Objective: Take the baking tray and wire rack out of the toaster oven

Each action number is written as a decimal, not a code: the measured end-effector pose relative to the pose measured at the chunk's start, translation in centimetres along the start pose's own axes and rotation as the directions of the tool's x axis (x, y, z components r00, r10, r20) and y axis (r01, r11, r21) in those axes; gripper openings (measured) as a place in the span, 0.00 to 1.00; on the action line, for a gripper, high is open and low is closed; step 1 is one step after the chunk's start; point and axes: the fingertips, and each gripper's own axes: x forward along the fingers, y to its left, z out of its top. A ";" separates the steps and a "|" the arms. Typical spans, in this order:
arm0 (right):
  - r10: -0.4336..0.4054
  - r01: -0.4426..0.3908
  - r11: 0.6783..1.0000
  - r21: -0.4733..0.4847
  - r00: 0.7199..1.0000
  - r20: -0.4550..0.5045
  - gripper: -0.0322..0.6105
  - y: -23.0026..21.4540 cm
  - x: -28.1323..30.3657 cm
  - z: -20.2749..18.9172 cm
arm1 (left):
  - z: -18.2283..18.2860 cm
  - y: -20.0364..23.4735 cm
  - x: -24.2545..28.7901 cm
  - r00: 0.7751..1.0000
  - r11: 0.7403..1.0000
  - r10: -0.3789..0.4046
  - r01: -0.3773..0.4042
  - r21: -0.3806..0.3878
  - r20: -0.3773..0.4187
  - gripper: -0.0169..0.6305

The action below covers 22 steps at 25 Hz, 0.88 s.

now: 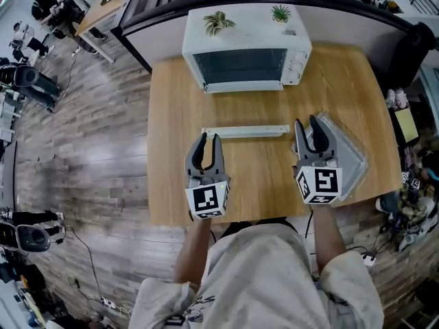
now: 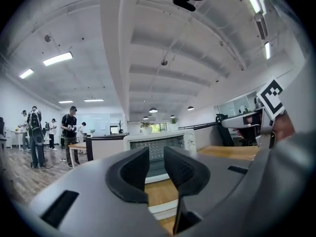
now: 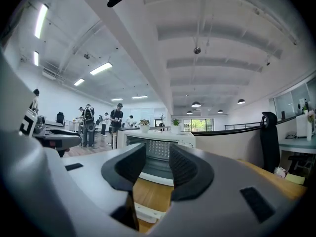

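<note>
The white toaster oven [image 1: 247,50] stands at the far edge of the wooden table [image 1: 171,184], its glass door closed. A silvery tray [image 1: 350,157] lies on the table's right side; whether a wire rack rests on it I cannot tell. My right gripper [image 1: 309,125] hovers over the tray's left edge, open and empty. My left gripper [image 1: 206,142] hangs open and empty above the table's middle left. Both point level at the oven [image 2: 158,144] [image 3: 158,142]. Nothing sits between the left gripper's [image 2: 156,169] pads or the right gripper's [image 3: 158,164].
A long white bar [image 1: 245,131] lies flat between the oven and the grippers. Two small potted plants [image 1: 218,23] stand on the oven. A dark chair [image 1: 411,53] is at the right, cables and gear [image 1: 405,218] lie on the floor, and people [image 2: 69,132] stand by desks at the far left.
</note>
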 end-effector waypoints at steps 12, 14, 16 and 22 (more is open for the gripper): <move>-0.001 0.001 1.000 -0.014 1.000 -0.001 0.17 0.4 0.2 -0.3 | -0.1 0.9 -0.5 1.000 1.000 0.030 -0.030 0.002 0.004 0.14; -0.005 0.005 1.000 -0.021 1.000 -0.003 0.08 0.2 0.2 -0.3 | -0.4 0.8 -0.4 1.000 1.000 0.027 -0.027 0.000 -0.013 0.05; -0.001 0.001 1.000 -0.027 1.000 -0.007 0.08 0.3 0.2 -0.4 | -0.4 0.8 -0.4 1.000 1.000 0.023 -0.023 -0.006 -0.018 0.05; 0.022 -0.022 0.999 -0.030 1.000 -0.002 0.08 0.6 0.2 -0.4 | -0.1 0.7 -0.4 1.000 1.000 0.020 -0.020 0.005 -0.007 0.05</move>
